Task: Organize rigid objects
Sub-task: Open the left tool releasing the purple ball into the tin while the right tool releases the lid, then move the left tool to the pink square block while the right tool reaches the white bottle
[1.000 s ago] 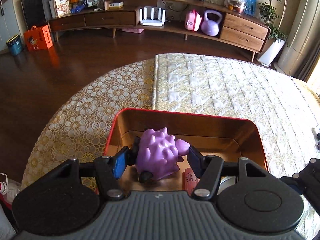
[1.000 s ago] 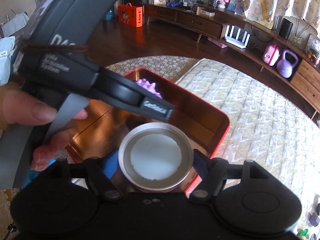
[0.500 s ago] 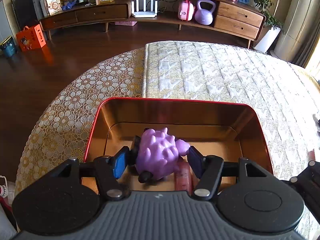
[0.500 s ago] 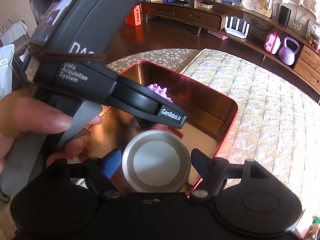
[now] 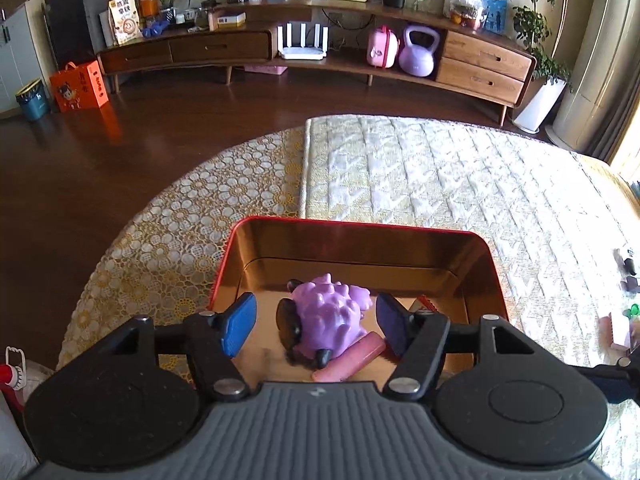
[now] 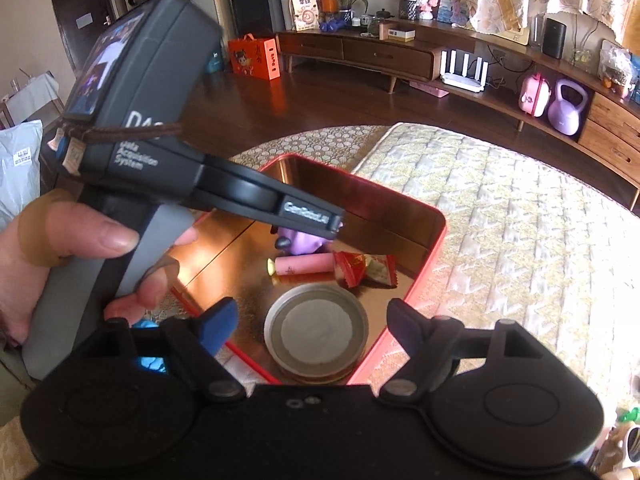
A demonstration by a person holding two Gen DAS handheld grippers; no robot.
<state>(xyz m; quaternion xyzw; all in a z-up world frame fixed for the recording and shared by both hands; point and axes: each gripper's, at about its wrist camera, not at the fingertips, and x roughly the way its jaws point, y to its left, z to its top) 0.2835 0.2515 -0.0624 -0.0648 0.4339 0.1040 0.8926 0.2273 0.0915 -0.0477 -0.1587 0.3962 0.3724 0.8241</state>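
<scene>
- Left wrist view: the left gripper [image 5: 316, 322] hangs over the near part of a red-rimmed tin box [image 5: 360, 227] standing on a quilted table cover [image 5: 440, 176].
- Its fingers stand moderately wide; the purple spiky toy [image 5: 330, 316] lies on the tin floor between the blue pads [image 5: 239, 322] with a clear gap on either side, so nothing is gripped.
- A pink tube [image 5: 350, 360] lies against the near right side of the toy, its long axis running from near left to far right.
- Right wrist view: the right gripper [image 6: 310, 326] is over the near right corner of the same tin, and its jaws are opening.
- A round metal lid [image 6: 316, 332] lies flat on the tin floor between its fingers, touched by neither pad.
- Candy wrappers [image 6: 364, 270] lie just beyond the lid, beside the tube; the toy sits farther still, partly hidden by the left tool, which a hand [image 6: 80, 256] holds.
- Judgement: both items appear delivered and released. Further small objects [image 5: 624, 312] sit outside the tin at the right edge of the table, nearer the right gripper, so the next pick favours that side. What they are cannot be told.
</scene>
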